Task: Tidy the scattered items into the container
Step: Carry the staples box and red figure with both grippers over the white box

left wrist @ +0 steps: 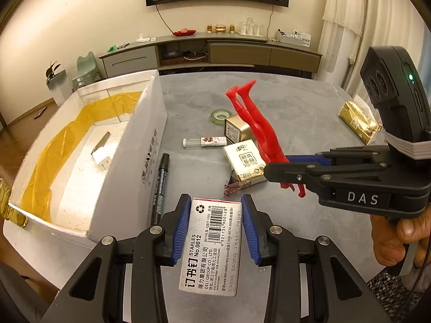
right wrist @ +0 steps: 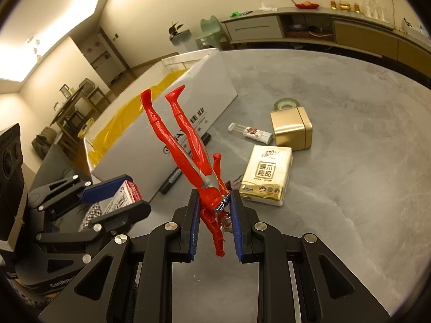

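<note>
My left gripper [left wrist: 215, 199] is shut on a white staples box [left wrist: 211, 247], barcode side up, just right of the white cardboard container's [left wrist: 150, 134] near corner. In the right wrist view that gripper [right wrist: 118, 197] and the staples box [right wrist: 121, 196] show at the left. My right gripper [right wrist: 214, 192] is shut on the torso of a red toy figure [right wrist: 188, 150], held head down with its legs pointing up above the table. The left wrist view has this gripper [left wrist: 272, 172] and the figure [left wrist: 256, 123] to the right. The container [right wrist: 215, 80] has a yellow liner.
On the grey table [left wrist: 296, 113] lie a black marker [left wrist: 160, 185], a tissue pack [left wrist: 243, 160], a gold tin [left wrist: 237, 129], a tape roll [left wrist: 221, 115], a small tube [left wrist: 204, 142] and a gold packet [left wrist: 359, 122]. A white plug [left wrist: 102, 158] lies inside the container.
</note>
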